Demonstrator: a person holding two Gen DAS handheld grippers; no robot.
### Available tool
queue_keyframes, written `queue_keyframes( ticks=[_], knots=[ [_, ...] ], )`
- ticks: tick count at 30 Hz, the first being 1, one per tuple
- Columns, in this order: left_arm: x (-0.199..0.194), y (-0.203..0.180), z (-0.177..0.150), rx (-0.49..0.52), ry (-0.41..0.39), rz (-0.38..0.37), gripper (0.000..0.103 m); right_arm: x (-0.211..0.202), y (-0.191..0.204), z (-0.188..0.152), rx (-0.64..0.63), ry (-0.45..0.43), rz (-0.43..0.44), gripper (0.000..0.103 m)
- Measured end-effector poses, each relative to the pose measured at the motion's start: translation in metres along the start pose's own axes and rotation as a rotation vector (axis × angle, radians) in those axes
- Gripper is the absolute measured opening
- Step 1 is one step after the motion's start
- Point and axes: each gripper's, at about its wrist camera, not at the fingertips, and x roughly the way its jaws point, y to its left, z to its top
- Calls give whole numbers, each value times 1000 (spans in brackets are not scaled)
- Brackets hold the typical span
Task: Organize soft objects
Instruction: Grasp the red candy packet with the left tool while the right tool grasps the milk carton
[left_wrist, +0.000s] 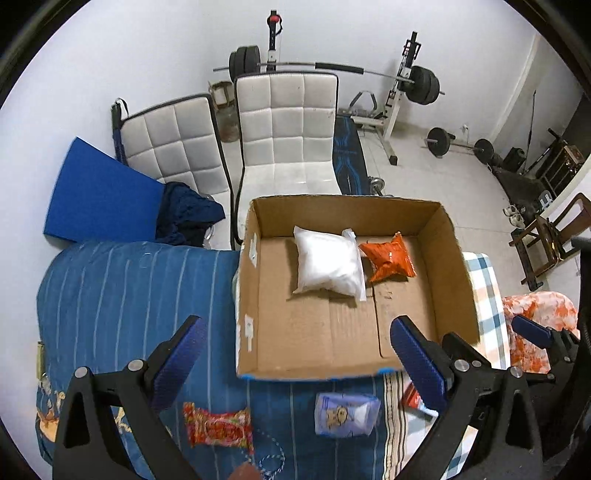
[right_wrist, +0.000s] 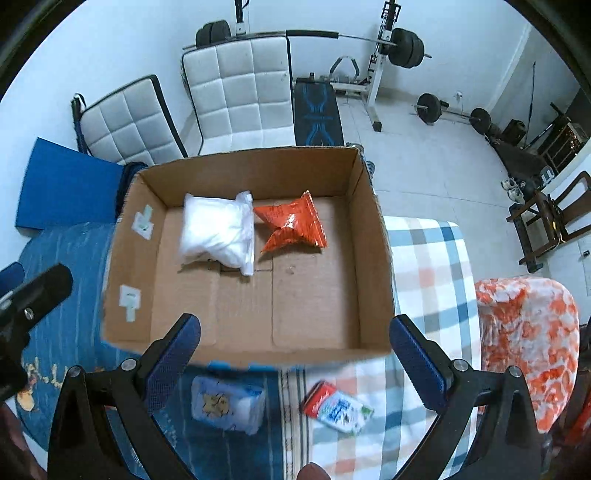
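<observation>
1. A cardboard box (right_wrist: 373, 258) is seen on a bed, open at the top, with two bags lying flat on its floor toward the far wall.
2. The white bag (right_wrist: 218, 232) is laid with its long axis running from the far wall toward the near one; its crimped plastic edge is turned to the right, toward the orange bag (right_wrist: 291, 225).
3. The orange bag is set just beside the white one, perhaps touching it at the far corner, and is tilted, one corner pointing to the far wall.
4. The right gripper (right_wrist: 295, 350) is held above the box's near wall with its jaws spread wide and nothing between them; both bags lie well beyond the fingertips, the white one nearer the left finger's line.
5. The left gripper (left_wrist: 299, 354) is likewise spread wide and empty, over the box's near left corner; the bags are seen ahead of it, between the lines of its two fingers.
6. On the blue blanket (left_wrist: 110, 295) before the box, a pale blue packet (left_wrist: 345, 415) is seen lying flat, just short of the near wall.
7. A red packet (left_wrist: 219, 428) lies left of it, long axis crosswise.
8. A red-and-white packet (right_wrist: 338, 406) is seen on the checked cloth (right_wrist: 432, 266), tilted, to the right of the pale blue one.
</observation>
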Motion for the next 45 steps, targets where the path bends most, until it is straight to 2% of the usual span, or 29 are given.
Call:
queue_keyframes(
  ticks=[13, 18, 23, 29, 32, 35, 37, 39, 41, 45],
  knots=[
    [-85, -12, -43, -12, -96, 22, 102, -110, -12, -52, -15, -99, 64, 103],
    [-101, -6, -56, -32, -99, 42, 102, -121, -29, -64, -32, -82, 95, 103],
    [-84, 22, -87, -65, -50, 134, 102, -73, -56, -82, -102, 41, 74, 103],
    [-17, 68, -143, -162, 151, 196, 102, 45, -72, -112, -217, 280, 39, 103],
    [17, 84, -170, -200, 242, 220, 102, 95, -73, -126, -246, 363, 5, 103],
    [47, 93, -195, -215, 326, 240, 102, 138, -72, -140, -247, 433, 9, 102],
    [59, 98, -207, -227, 364, 238, 102, 156, -70, -148, -252, 463, 4, 95],
    [72, 104, -221, -259, 406, 220, 102, 171, -68, -156, -254, 500, -10, 78],
    [78, 110, -229, -283, 428, 211, 102, 177, -69, -161, -257, 498, -59, 69],
    [91, 120, -226, -322, 445, 214, 102, 175, -89, -164, -91, 529, -21, 62]
  ],
)
